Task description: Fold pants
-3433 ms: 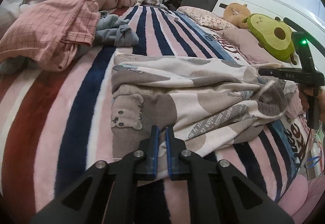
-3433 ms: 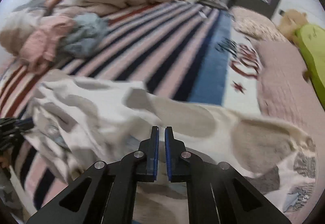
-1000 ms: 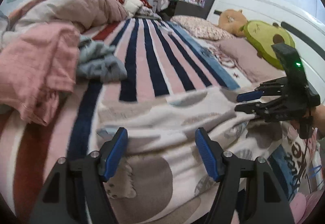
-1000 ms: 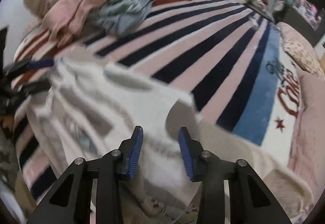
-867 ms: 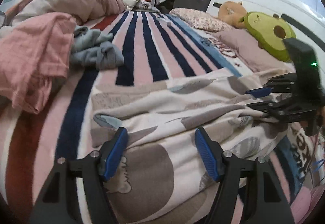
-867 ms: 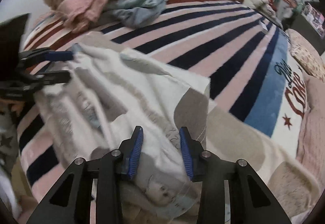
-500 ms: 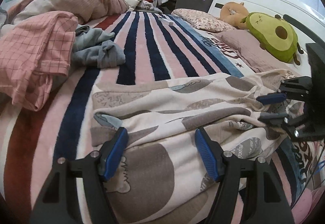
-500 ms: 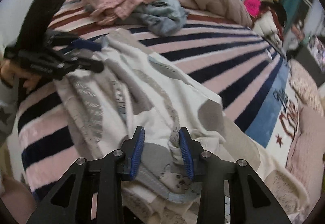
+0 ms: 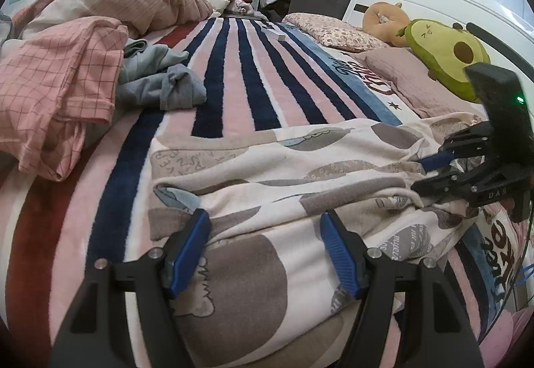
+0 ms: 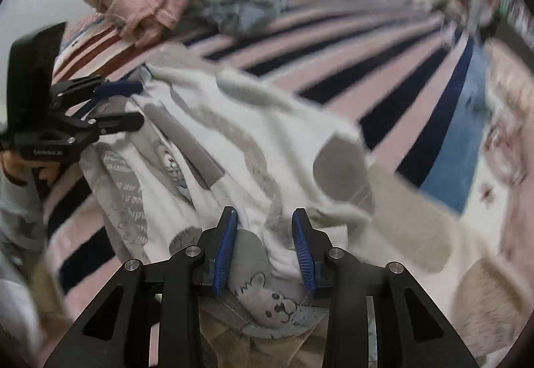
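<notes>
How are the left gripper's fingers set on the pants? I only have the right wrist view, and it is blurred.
Observer: In the left wrist view the left gripper is wide open. Its fingers stand apart just above the pants, with no cloth pinched.
Operator: Does the cloth lie flat on that side?
Observer: No. A folded layer lies across it, and long wrinkles run from there toward the right gripper.
Operator: What is up by the headboard?
Observer: An avocado plush rests on a pink pillow, beyond the far end of the pants.
</notes>
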{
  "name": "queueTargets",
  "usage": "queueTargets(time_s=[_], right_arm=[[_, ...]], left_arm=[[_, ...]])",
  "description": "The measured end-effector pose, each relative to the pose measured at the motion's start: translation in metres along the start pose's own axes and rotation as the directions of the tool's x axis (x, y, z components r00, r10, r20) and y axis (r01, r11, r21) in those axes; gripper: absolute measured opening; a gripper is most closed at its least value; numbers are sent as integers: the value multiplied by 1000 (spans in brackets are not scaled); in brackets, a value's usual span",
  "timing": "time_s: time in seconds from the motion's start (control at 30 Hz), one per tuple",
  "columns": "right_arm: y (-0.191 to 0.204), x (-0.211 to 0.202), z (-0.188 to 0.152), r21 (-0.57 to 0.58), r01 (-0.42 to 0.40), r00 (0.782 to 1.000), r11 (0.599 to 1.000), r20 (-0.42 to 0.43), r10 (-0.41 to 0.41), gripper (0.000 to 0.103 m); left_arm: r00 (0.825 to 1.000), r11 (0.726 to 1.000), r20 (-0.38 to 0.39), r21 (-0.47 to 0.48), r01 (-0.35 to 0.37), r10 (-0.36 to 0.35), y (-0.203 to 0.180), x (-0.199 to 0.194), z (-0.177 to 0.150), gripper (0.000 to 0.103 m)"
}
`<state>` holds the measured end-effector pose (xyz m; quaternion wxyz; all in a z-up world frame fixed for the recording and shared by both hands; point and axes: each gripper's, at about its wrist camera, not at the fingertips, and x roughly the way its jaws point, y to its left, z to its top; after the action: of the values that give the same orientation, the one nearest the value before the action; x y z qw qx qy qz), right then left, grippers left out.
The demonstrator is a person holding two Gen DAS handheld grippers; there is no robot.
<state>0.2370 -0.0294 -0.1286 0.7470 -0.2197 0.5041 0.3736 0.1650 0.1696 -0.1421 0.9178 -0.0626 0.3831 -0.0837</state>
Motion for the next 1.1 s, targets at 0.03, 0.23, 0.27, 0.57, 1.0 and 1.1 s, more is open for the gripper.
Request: queueTargets(time_s=[0.03,0.23,0.27,0.57,1.0,1.1], right_arm=[[-3,2,0,13,-26,1000,1000,-14,26,29],[20,-9,3,-89,70,997,994,46,-66,3],[23,-13,4,-97,89,994,991,66,-83,2],[9,-28,32,-34,232,962,972,158,-224,1],[-58,-29,23,257,199,956,946,163,-245,28],[-57,-46,11,310,38,975,950,199,-104,57]], left_arm=[[1000,1000,0,0,-1,1,0,0,0,65],[1000,1000,1,-4,-4,4,0,1,0,65],[1000,1000,4,-5,-5,5,1,0,0,65],[1000,1000,12,-4,-14,14,2,-3,-1,65],[994,996,79,-53,-66,70,15,-27,5,75],[989,990,117,-117,-78,92,32,-43,9,76]])
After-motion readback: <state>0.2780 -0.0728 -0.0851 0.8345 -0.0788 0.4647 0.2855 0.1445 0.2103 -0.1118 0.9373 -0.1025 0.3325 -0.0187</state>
